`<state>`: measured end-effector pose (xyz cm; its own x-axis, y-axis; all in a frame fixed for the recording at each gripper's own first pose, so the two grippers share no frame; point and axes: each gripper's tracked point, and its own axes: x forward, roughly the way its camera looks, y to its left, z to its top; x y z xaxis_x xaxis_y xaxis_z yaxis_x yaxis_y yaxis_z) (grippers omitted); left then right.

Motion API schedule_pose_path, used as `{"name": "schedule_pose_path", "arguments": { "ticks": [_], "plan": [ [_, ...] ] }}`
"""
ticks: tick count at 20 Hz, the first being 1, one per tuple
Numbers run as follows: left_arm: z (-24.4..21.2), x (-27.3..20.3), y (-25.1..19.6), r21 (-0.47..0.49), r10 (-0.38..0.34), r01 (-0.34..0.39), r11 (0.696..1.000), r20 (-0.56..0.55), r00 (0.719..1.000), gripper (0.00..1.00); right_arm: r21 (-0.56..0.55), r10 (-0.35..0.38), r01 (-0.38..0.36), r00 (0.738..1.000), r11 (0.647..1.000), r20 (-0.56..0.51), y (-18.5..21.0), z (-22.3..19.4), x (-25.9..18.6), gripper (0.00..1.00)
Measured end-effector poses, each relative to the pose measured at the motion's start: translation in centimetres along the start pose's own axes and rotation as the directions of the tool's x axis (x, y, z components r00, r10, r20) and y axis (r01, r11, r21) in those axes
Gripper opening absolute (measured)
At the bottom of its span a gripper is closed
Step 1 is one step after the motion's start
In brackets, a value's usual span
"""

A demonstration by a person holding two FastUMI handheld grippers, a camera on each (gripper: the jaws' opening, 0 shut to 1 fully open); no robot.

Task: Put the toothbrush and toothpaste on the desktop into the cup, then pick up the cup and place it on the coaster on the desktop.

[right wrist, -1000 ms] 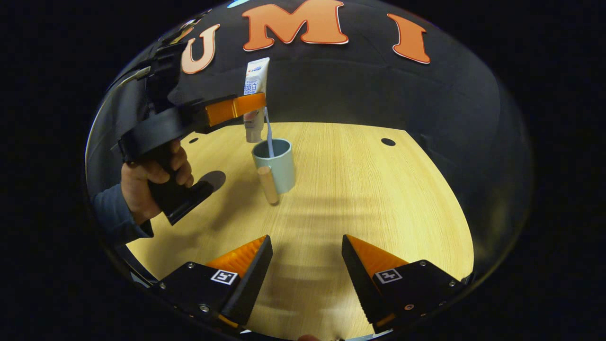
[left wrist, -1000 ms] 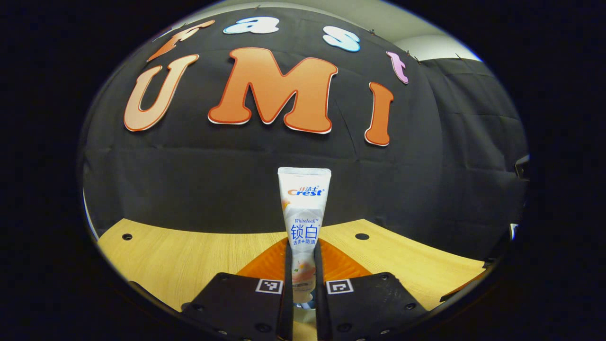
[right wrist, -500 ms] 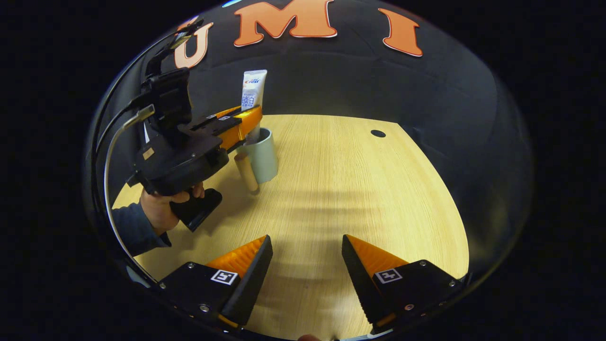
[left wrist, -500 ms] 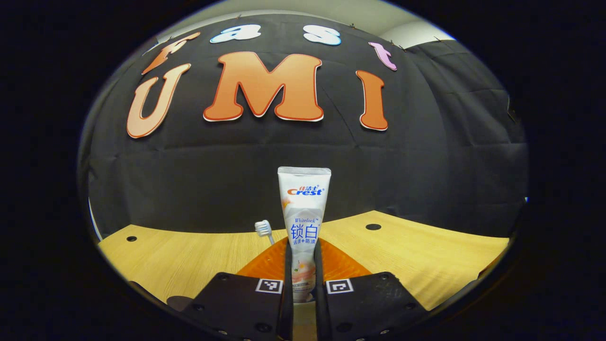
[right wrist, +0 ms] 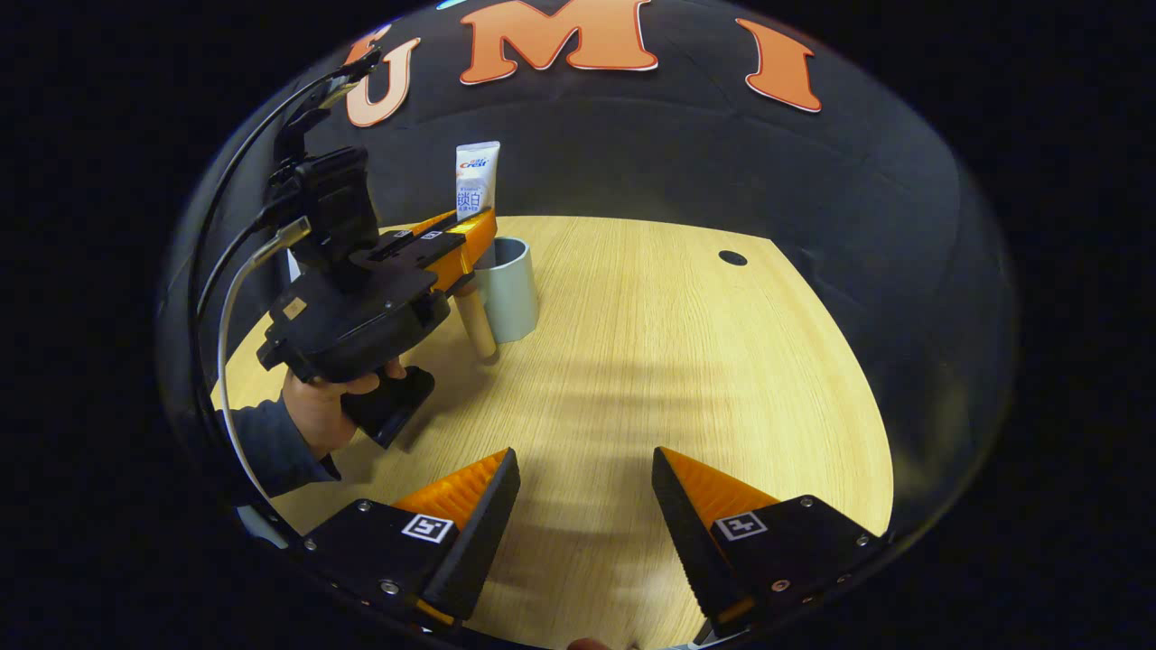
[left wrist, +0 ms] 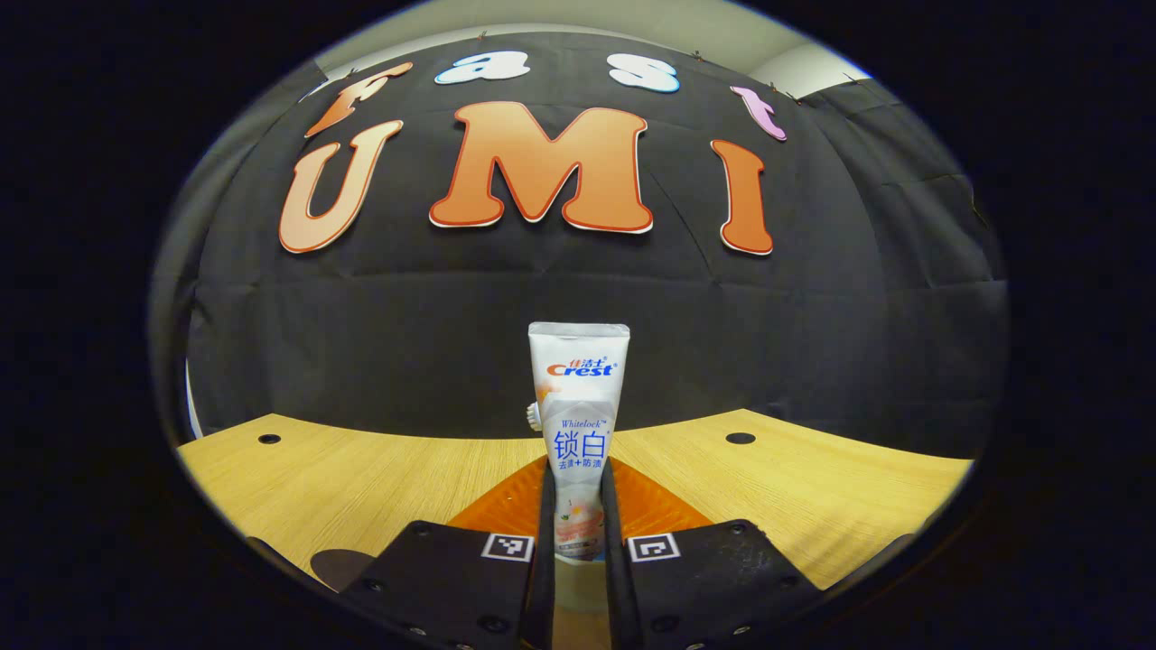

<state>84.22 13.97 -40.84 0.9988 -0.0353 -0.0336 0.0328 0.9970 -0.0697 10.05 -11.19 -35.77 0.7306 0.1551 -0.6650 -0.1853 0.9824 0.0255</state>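
Toothpaste (left wrist: 579, 397) stands upright, crimped end up, pinched between the two fingers of your left claw (left wrist: 576, 533); both fingers press flat against its lower body. In the right gripper view the same tube (right wrist: 476, 180) rises above the left claw (right wrist: 471, 236), directly over the cup (right wrist: 508, 289), with its lower end hidden behind the fingers, so you cannot tell how far it sits inside the rim. The cup stands upright on the tabletop (right wrist: 668, 361), toward the far left edge, its wooden handle (right wrist: 475, 322) facing the near side. A toothbrush (left wrist: 534, 415) head peeks out just behind the tube's left edge in the left gripper view.

Your hand (right wrist: 325, 411), with a dark sleeve, grips the left claw's handle low over the left edge of the tabletop. A cable (right wrist: 237, 280) loops from the device's rear.

Your right claw (right wrist: 585, 506) hovers over the near edge of the tabletop, fingers spread wide with nothing between them, well apart from the cup.

A round hole (right wrist: 732, 258) sits near the far right corner of the tabletop.
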Motion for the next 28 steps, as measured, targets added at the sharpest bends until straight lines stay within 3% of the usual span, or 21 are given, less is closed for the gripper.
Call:
{"name": "schedule_pose_path", "arguments": {
  "ticks": [2,5,8,12,17,21,28],
  "plan": [
    [0.0,-0.1,0.4,0.008,0.011,-0.011,1.0,-0.006,1.0,0.27,-0.003,-0.001,0.001,1.0,1.0,0.0,0.1,0.1,0.1,0.9],
    [0.1,0.0,0.4,0.015,-0.003,0.003,1.0,-0.01,1.0,0.41,0.001,-0.003,0.003,1.0,1.0,0.008,-0.1,0.4,-0.1,0.9],
    [-0.2,-0.5,1.1,0.015,-0.02,0.021,1.0,-0.044,0.999,0.76,0.0,-0.009,0.009,1.0,1.0,0.015,-0.1,1.3,-0.2,0.9],
    [0.2,-2.5,3.2,0.012,-0.013,0.014,1.0,-0.082,0.997,0.95,0.02,-0.027,0.027,0.999,0.999,0.028,-1.1,1.9,0.0,0.9],
    [1.4,-5.4,6.0,-0.01,-0.007,0.006,1.0,-0.162,0.987,0.96,0.032,-0.022,0.021,0.999,0.999,0.041,-0.8,3.8,0.3,0.9],
    [3.7,-8.1,8.4,-0.042,0.021,-0.031,0.999,-0.222,0.975,0.96,0.03,0.03,-0.032,0.997,0.999,0.069,2.0,6.7,0.7,0.9],
    [8.7,-13.7,13.5,0.024,0.123,-0.121,0.992,-0.266,0.956,0.96,0.046,0.095,-0.099,0.992,0.994,0.086,6.5,11.7,3.2,0.89]
  ]
}}
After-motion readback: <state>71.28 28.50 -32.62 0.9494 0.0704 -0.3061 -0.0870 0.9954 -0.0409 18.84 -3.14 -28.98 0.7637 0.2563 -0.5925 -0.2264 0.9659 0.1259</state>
